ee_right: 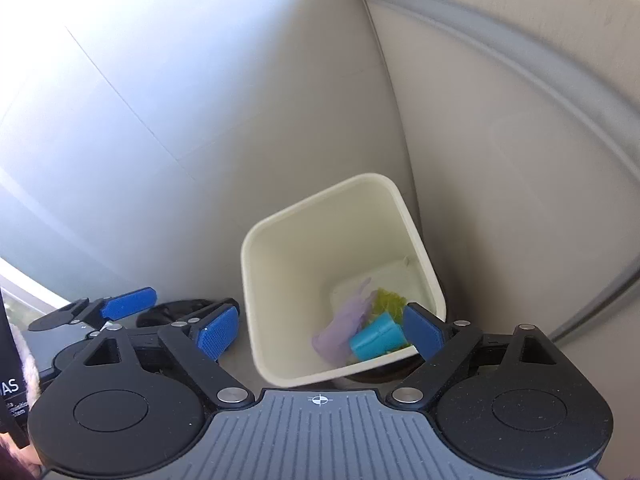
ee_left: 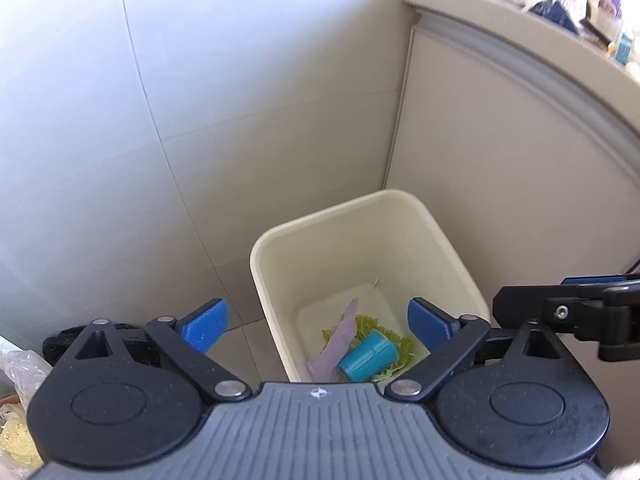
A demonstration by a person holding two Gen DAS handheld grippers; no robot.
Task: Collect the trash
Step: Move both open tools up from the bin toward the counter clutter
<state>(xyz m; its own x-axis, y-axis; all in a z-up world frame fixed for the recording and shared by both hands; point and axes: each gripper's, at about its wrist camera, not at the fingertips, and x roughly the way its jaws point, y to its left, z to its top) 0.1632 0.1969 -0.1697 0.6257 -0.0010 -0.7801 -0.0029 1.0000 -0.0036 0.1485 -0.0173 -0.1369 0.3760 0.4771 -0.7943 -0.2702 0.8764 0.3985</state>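
Note:
A cream waste bin (ee_left: pixel 256 248) stands on the floor in a corner. At its bottom lie a blue cup (ee_left: pixel 368 356) on its side, a purple glove (ee_left: pixel 340 340) and a green leaf (ee_left: pixel 404 346). My left gripper (ee_left: pixel 316 328) hangs over the bin, open, with nothing between its blue pads. One finger (ee_left: pixel 520 308) of the right gripper reaches in from the right. In the right wrist view the bin (ee_right: pixel 248 252) holds the same cup (ee_right: pixel 374 338), glove (ee_right: pixel 344 324) and leaf (ee_right: pixel 388 300). My right gripper (ee_right: pixel 320 332) is open and empty above it. A left gripper finger (ee_right: pixel 128 302) shows at the left.
Pale tiled wall (ee_left: pixel 160 80) rises behind the bin and a beige panel (ee_left: pixel 500 160) stands to its right. A cluttered ledge (ee_left: pixel 580 0) sits high at the right. A clear plastic bag (ee_left: pixel 16 368) lies lower left. A dark round object (ee_right: pixel 176 312) rests on the floor left of the bin.

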